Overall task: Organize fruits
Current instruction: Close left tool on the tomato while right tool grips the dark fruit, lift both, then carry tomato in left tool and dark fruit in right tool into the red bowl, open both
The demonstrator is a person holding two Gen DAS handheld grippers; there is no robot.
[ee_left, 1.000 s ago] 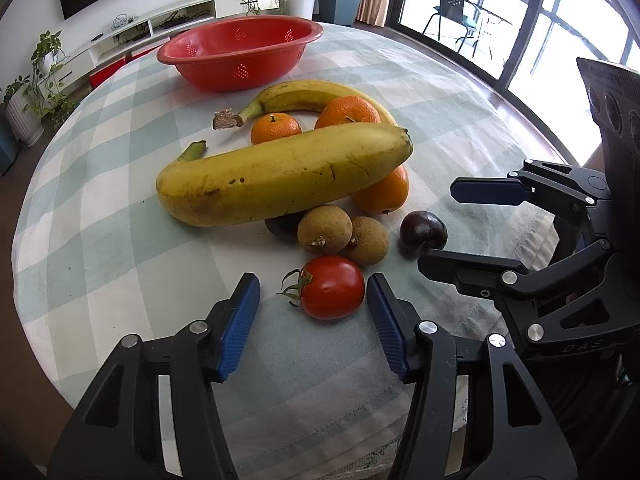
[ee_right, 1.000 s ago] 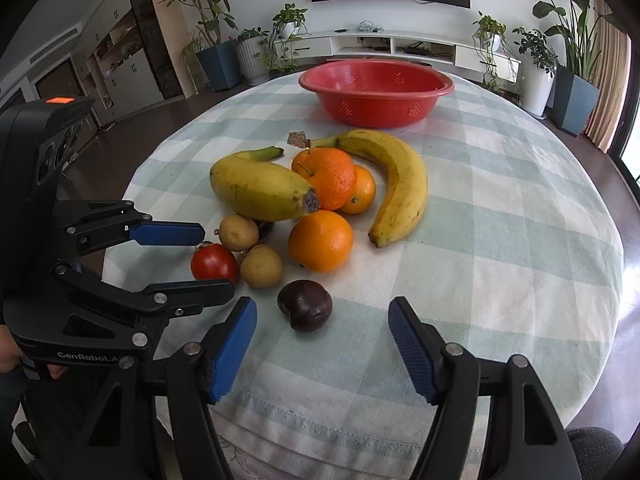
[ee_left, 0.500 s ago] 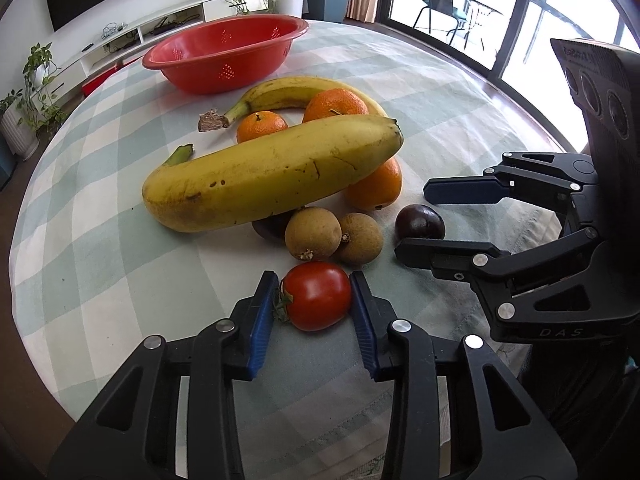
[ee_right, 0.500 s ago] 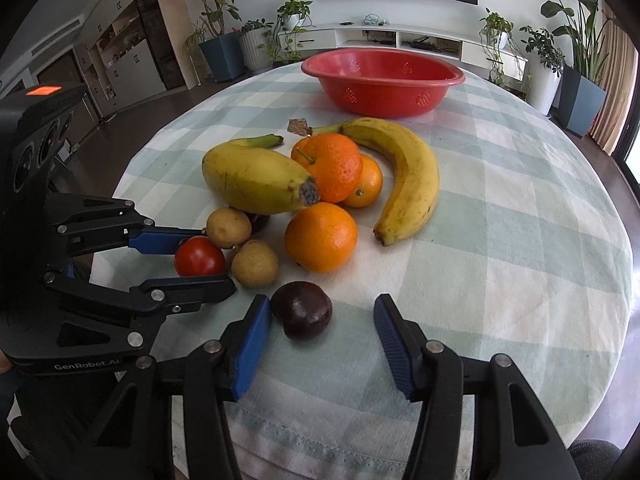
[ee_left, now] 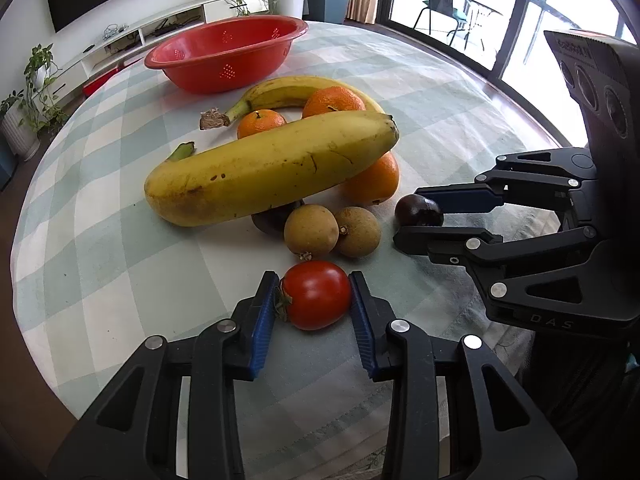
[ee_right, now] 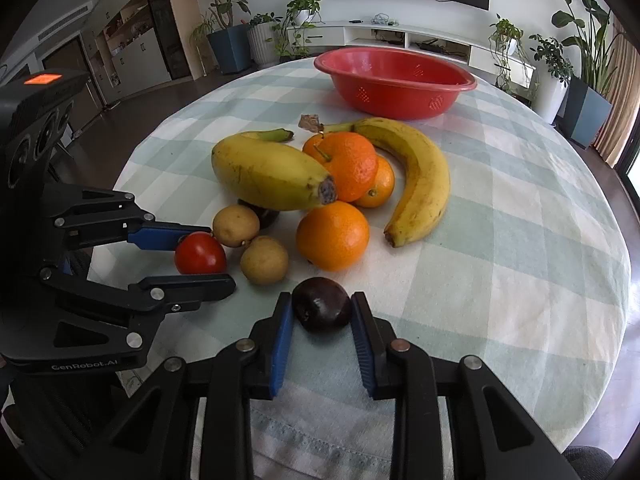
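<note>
— So, what is gripped, and where?

— A tomato point(ee_left: 316, 295) is clamped between the blue pads of the left gripper point(ee_left: 314, 300), both pads pressed against its sides. It rests on the checked cloth point(ee_left: 100, 264) near the table's front edge. A dark plum point(ee_right: 322, 304) is pinched the same way by the right gripper point(ee_right: 322, 314), closed tight on it, also low on the cloth, just to the right of the tomato.

— And what lies around them?

— Two small brown fruits point(ee_left: 332, 232) are seen just behind the tomato, touching each other. Behind those, a large banana point(ee_left: 268, 172) is propped across an orange point(ee_left: 374, 182) and a dark fruit, partly hidden beneath it. Two more oranges point(ee_left: 260, 122) are tucked behind the banana, and a second, curved banana point(ee_left: 288, 90) is wrapped around them. Farther back, well apart from the pile, a red bowl point(ee_left: 228, 56) is set on the cloth; nothing can be seen inside it from this angle.
</note>
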